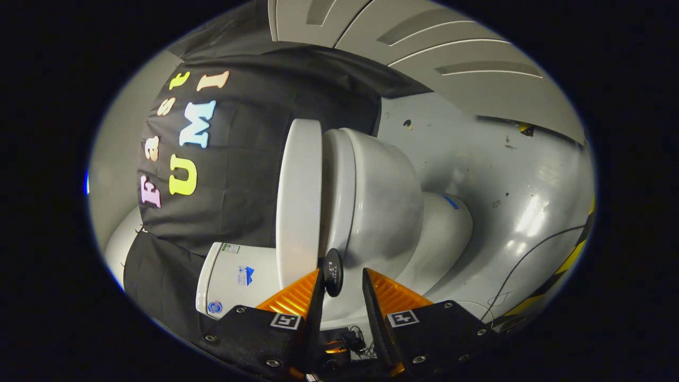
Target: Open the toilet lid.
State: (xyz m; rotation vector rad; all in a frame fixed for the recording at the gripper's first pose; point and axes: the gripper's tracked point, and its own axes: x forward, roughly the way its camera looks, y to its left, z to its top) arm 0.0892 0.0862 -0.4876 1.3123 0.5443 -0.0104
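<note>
The view is rolled on its side. A white toilet stands against the black cloth wall, with its bowl (382,201) on a pedestal base (445,228) and its tank (233,276) beside the fingers. The white lid (298,201) lies flat along the seat (340,185), with a thin dark gap between them. A small black round knob (333,271) sticks out at the lid's edge. My gripper (342,271) is open. The knob sits between the fingertips, close to one finger (314,289) and apart from the other.
A glossy grey floor (504,175) spreads beyond the toilet. A thin black cable (530,254) runs across it, and yellow-and-black tape (570,260) marks its edge. A white rounded object (119,241) pokes out past the cloth wall.
</note>
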